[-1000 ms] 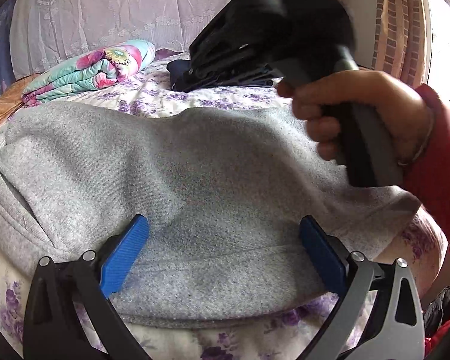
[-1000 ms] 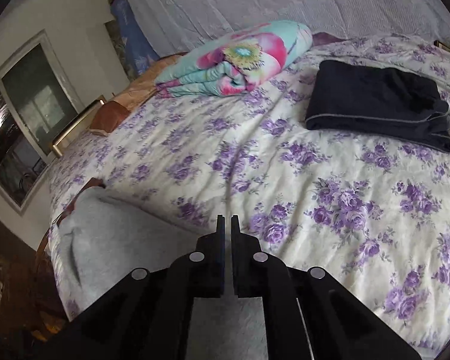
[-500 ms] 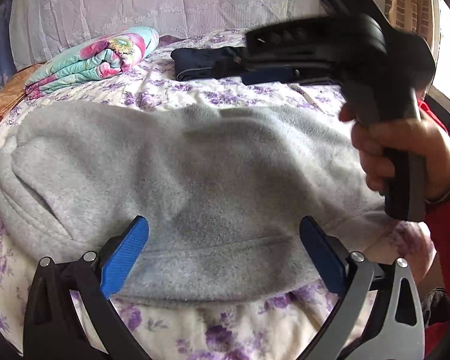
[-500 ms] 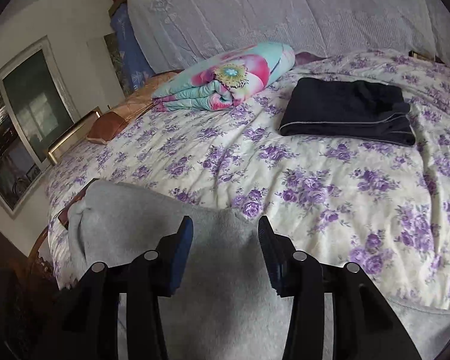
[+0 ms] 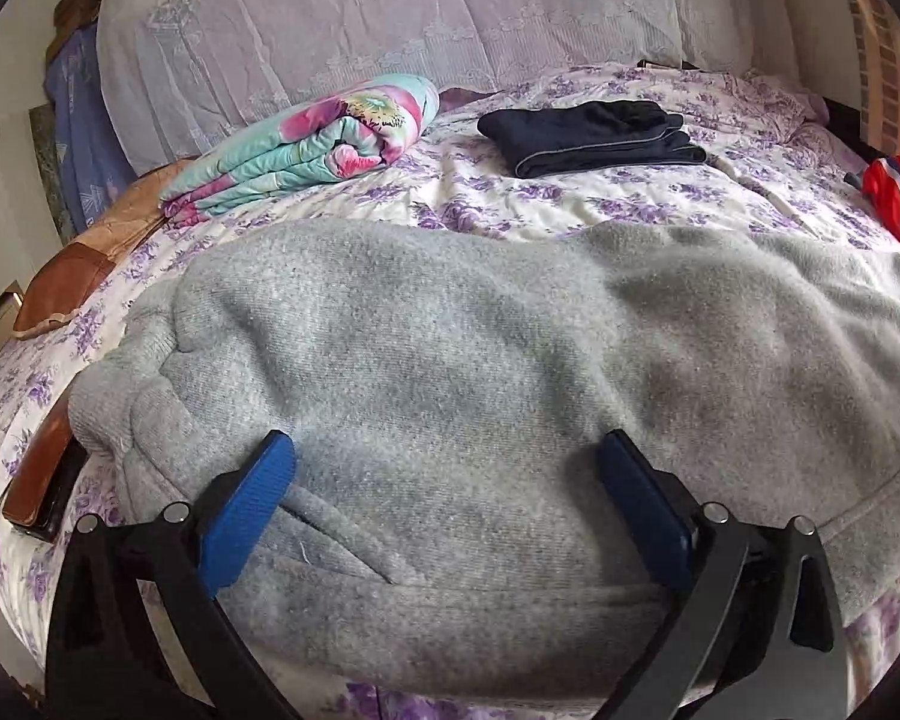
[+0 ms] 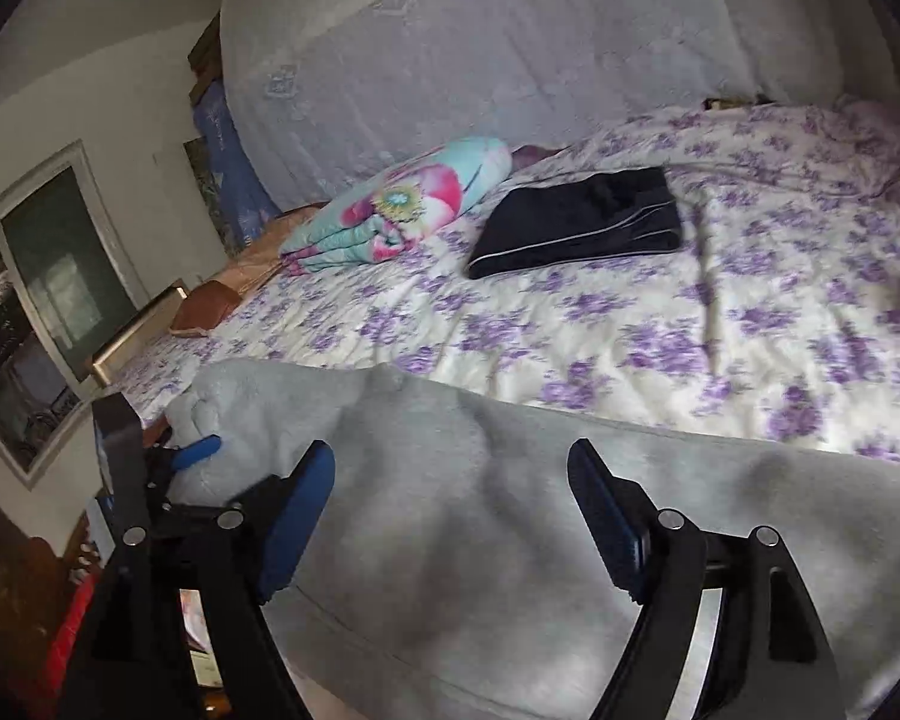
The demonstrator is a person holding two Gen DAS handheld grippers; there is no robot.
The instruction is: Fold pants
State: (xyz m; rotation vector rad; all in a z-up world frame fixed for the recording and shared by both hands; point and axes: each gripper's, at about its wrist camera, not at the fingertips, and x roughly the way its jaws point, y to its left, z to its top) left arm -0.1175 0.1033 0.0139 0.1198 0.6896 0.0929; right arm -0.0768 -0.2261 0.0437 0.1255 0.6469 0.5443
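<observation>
Grey fleece pants (image 5: 480, 360) spread across the near edge of a purple-flowered bedspread (image 6: 660, 312). Left gripper (image 5: 444, 474) poised wide open over the waistband end, clasping nothing. Right gripper (image 6: 450, 480), jaws just parted, open above the cloth. Folded dark garment (image 5: 588, 132) and floral quilt (image 5: 306, 144) well beyond.

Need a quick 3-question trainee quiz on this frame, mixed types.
1. True or false: both grippers, left gripper and right gripper, have open jaws over the grey pants.
2. What lies right of the floral quilt in the left wrist view? A) dark folded garment B) a towel C) a book
3. Fill in: the bedsheet has ___ flowers.

Key: 1 true; 2 A, the dark folded garment; 3 purple.
</observation>
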